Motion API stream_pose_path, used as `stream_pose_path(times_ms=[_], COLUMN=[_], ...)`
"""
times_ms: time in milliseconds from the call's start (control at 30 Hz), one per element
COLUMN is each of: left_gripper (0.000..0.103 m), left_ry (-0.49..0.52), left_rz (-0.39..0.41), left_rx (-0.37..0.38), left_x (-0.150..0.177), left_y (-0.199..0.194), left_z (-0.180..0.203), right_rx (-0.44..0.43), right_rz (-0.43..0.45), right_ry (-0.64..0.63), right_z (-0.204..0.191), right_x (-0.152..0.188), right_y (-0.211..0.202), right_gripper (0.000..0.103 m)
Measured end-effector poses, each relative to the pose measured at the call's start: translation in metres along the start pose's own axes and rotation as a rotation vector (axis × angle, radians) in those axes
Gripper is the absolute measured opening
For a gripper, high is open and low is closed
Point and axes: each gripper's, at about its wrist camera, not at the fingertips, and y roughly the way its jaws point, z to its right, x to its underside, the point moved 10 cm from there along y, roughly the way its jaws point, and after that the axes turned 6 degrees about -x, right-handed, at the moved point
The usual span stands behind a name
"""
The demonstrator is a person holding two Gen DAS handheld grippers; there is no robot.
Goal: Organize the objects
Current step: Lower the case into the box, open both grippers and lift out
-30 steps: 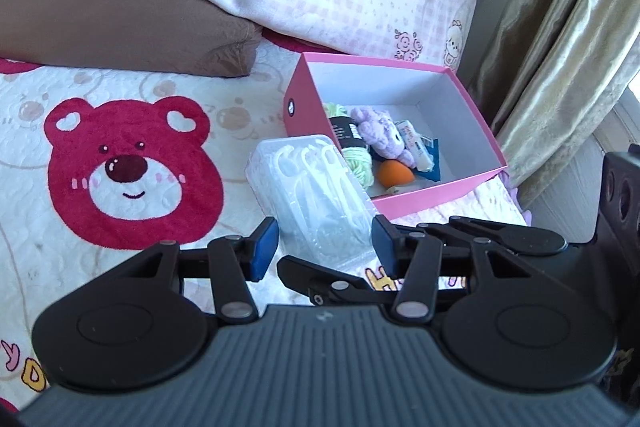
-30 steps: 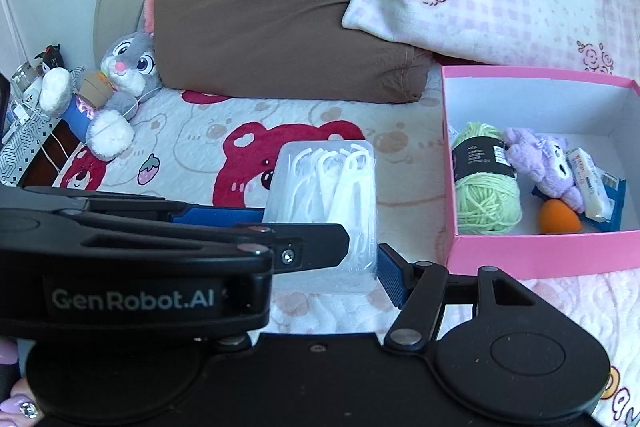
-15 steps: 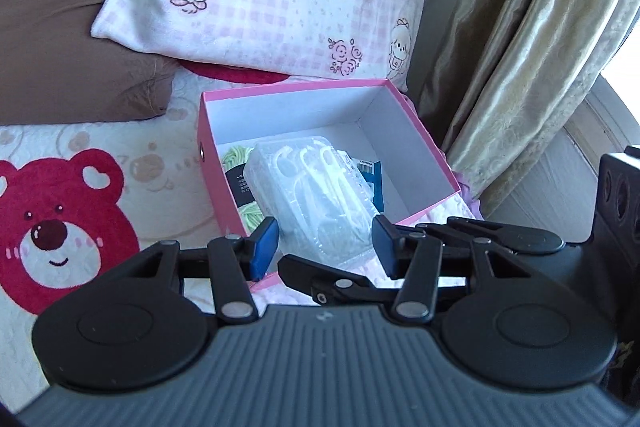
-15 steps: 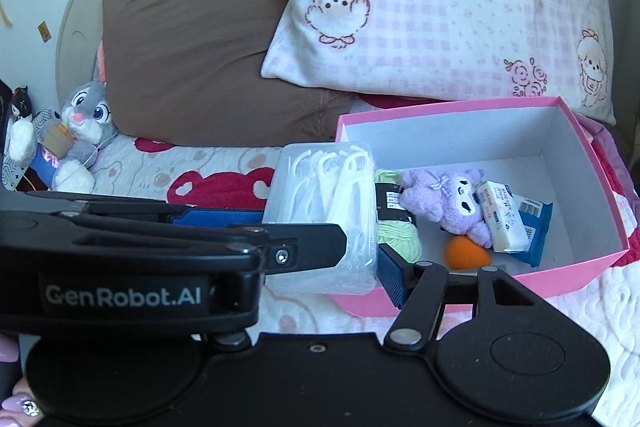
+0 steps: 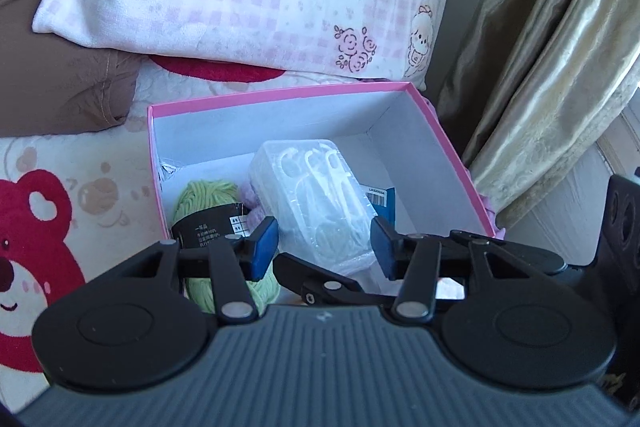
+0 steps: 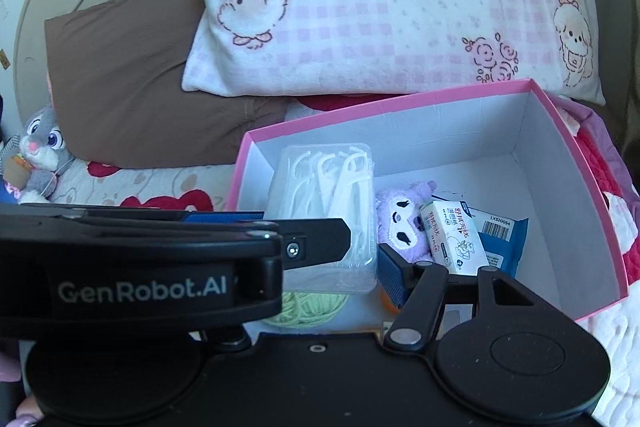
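A clear plastic case of white floss picks (image 6: 326, 211) is pinched by both the right tongs (image 6: 324, 241) and the left tongs (image 5: 323, 242), held over the one pink box (image 6: 576, 147). Inside: one green yarn ball (image 5: 208, 199), one purple plush (image 6: 400, 219). Only the right view shows the white carton (image 6: 452, 237) and grey rabbit toy (image 6: 38, 151)
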Motion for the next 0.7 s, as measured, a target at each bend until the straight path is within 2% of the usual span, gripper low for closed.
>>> stream_pose_path(times_ms=[167,300,467,700], left_gripper=[0.047,0.047,0.044,0.044], left_ry=[0.0,-0.061,-0.069,-0.044], left_rz=[-0.056,-0.063,-0.054,-0.042], left_rx=[0.012,0.075,0.081,0.088], left_x=[0.003,0.007,0.005,-0.001], left_y=[0.044,0.064,0.084,0.096], left_z=[-0.006,-0.002,0.013,0.032], right_rx=[0.026,0.024,0.111,0.129], right_rz=[-0.058,-0.089,-0.071,-0.073], right_ry=[0.049,0.113,0.087,0.075], right_z=[0.027,0.052,0.073,0.091], right_x=[0.005,0.005,0.001,-0.003], right_y=[0.034,0.051,0.048,0.042], right_gripper=[0.067,0.066,0.066,0.066])
